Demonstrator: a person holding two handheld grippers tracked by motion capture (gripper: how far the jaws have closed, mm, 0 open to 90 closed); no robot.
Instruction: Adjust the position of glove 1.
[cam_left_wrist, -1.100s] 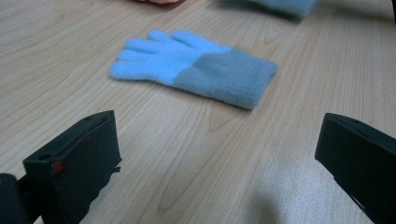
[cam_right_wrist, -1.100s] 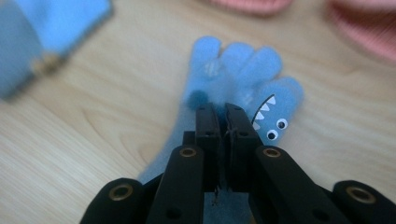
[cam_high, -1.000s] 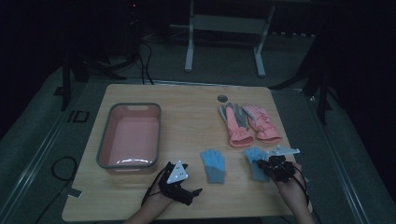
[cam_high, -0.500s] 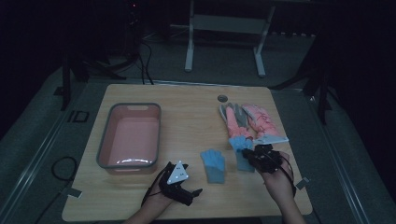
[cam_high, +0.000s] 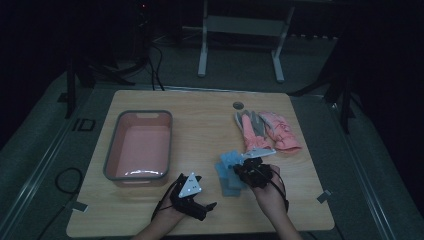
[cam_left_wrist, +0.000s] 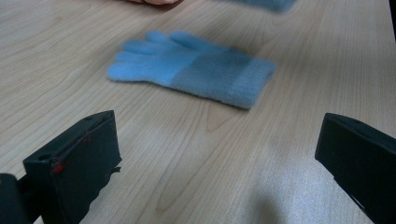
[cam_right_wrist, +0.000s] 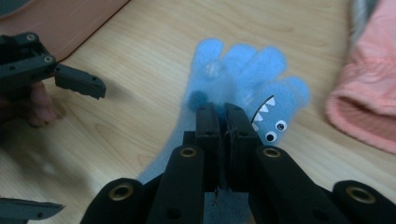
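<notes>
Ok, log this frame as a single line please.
right gripper: shut on shark-face blue glove, lifted over table | left gripper: open, idle near plain blue glove | pink bin: empty | pink gloves: untouched

high view: dim, dark surroundings, light wooden table (cam_high: 200, 115) faintly lit
left gripper view: bright, pale glare on wood, far edge blurred
right gripper view: well lit, soft focus

Bare wooden desk (cam_high: 200, 112) lies open from 10 to 1 o'clock. The pink plastic tub with grey rim (cam_high: 111, 155) blocks 9 o'clock, the pink and grey padded gloves (cam_high: 267, 131) crowd 2 o'clock, and the light blue knitted glove (cam_left_wrist: 194, 70) lies flat near centre.
</notes>
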